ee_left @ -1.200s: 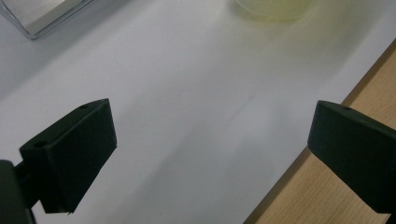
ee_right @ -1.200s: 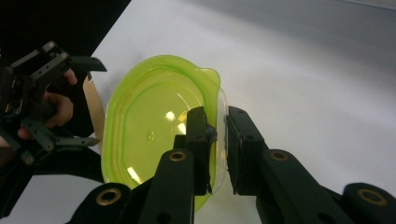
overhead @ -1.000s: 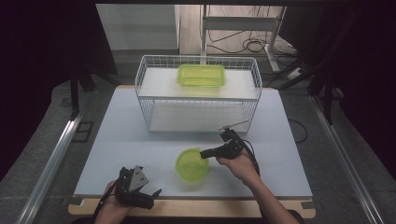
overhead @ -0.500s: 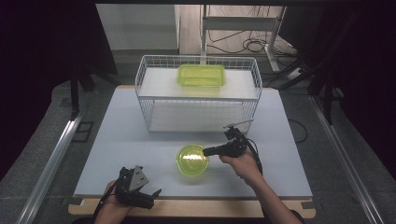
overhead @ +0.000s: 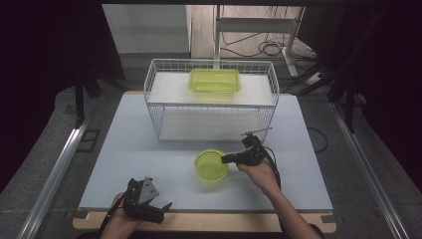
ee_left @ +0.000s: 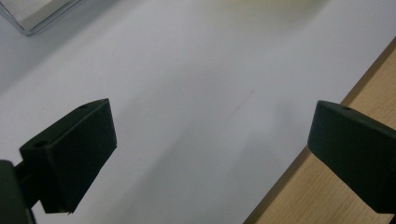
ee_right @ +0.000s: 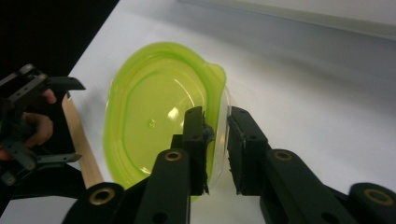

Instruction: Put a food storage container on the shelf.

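Your right tongs (ee_right: 215, 135) straddle the right rim of the green bowl (overhead: 211, 165), one pad inside the wall and one outside. The jaws have just been opening a little, with the rim between them; in the right gripper view a sliver of gap shows at the outer pad, so the grip looks let go rather than clamped. The bowl sits on the desk (overhead: 129, 149), toward its near middle, just in front of the wire basket (overhead: 154, 99) and apart from it.

Judge the bowl as light, thin translucent plastic: stiff enough to hold its shape, but the wall will likely flex under a hard squeeze, and the glossy surface looks slippery. The rim is the sensible place to take hold, as you have it now, one pad in and one pad out, deep enough that the lip cannot slide free. Lifted from one side it will probably tip, so keep it level and move gently.

Your left tongs (overhead: 149, 206) rest at the near left edge of the desk, jaws wide apart with nothing between them, well away from the bowl.

Count: one round green bowl on the desk, one rectangular green container (overhead: 214, 80) lying on top of the basket, one wire basket, two tongs.
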`<state>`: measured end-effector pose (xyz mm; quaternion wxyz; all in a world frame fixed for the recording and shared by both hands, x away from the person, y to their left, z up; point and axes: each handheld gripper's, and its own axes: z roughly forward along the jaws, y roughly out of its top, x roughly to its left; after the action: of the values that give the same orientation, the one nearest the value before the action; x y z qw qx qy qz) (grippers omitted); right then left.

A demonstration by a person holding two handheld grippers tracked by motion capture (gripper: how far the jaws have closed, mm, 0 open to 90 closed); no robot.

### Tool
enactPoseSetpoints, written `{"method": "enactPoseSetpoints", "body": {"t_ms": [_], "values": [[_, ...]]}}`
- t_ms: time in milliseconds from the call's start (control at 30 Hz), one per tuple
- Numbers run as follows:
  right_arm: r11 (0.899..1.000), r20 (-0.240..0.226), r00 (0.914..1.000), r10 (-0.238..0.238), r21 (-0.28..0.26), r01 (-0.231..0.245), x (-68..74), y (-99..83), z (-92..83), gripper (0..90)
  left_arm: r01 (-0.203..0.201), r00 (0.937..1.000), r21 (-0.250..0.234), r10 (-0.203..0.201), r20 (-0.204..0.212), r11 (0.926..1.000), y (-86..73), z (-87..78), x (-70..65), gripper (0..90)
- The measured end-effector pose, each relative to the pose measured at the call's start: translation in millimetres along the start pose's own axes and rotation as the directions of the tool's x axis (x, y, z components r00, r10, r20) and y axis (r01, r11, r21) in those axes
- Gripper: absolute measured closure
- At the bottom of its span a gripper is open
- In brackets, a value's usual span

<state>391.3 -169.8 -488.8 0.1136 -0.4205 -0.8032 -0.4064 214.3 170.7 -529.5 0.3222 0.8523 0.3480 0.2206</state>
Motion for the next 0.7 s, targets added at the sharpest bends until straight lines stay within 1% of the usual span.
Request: {"method": "enactPoseSetpoints", "body": {"t_ms": [100, 167, 267, 300, 400, 467, 533, 600, 633, 667, 700], "values": [[1.0, -0.006, 0.9998, 0.019, -0.003, -0.019, -5.1, -0.9, 1.2, 71.1, -0.002, 1.0, 0.002, 0.002, 0.001, 1.0, -0.2, 0.3, 0.0, 1.2], [1.0, -0.004, 0.9998, 0.022, -0.003, -0.022, -6.3, -0.8, 1.4, 69.5, -0.003, 1.0, 0.005, 0.003, 0.002, 1.0, -0.2, 0.4, 0.2, 1.2], [1.0, 0.0, 0.9997, 0.024, -0.013, -0.024, -7.3, 0.7, 1.5, 63.2, -0.005, 1.0, 0.006, 0.005, 0.002, 1.0, -0.1, 0.4, 0.0, 1.2], [1.0, -0.004, 0.9996, 0.028, -0.012, -0.028, -7.7, 1.4, 1.3, 63.0, -0.005, 1.0, 0.007, 0.005, 0.002, 1.0, -0.1, 0.4, -0.1, 1.2], [0.999, 0.003, 0.9994, 0.033, -0.019, -0.033, -9.4, 4.1, 0.8, 59.6, -0.007, 1.0, 0.008, 0.007, 0.003, 0.9999, -0.2, 0.7, -0.1, 1.2], [0.999, -0.012, 0.999, 0.044, -0.022, -0.044, -10.3, 5.6, 0.9, 58.8, -0.007, 1.0, 0.01, 0.007, 0.003, 0.9999, -0.3, 0.7, 0.0, 1.2], [0.999, -0.022, 0.9987, 0.045, -0.015, -0.045, -11.3, 7.3, 2.6, 58.6, -0.01, 0.9999, 0.012, 0.01, 0.003, 0.9999, -0.4, 0.5, 0.2, 1.2], [0.999, -0.04, 0.9979, 0.051, -0.008, -0.051, -12.8, 8.5, 5.4, 60.4, -0.01, 0.9999, 0.012, 0.01, 0.003, 0.9999, -0.5, 0.3, 0.2, 1.2], [0.998, -0.053, 0.9969, 0.059, -0.001, -0.059, -13.7, 8.9, 7.1, 62.5, -0.009, 1.0, 0.012, 0.009, 0.003, 0.9999, -0.5, 0.4, 0.2, 1.2], [0.998, -0.064, 0.9959, 0.065, 0.003, -0.065, -14.8, 9.2, 8.8, 66.1, -0.009, 1.0, 0.013, 0.009, 0.003, 0.9999, -0.5, 0.5, 0.1, 1.2], [0.997, -0.085, 0.9936, 0.075, 0.003, -0.075, -16.2, 9.5, 10.0, 71.0, -0.008, 1.0, 0.012, 0.008, 0.003, 0.9999, -0.6, 0.7, -0.1, 1.2]]}}
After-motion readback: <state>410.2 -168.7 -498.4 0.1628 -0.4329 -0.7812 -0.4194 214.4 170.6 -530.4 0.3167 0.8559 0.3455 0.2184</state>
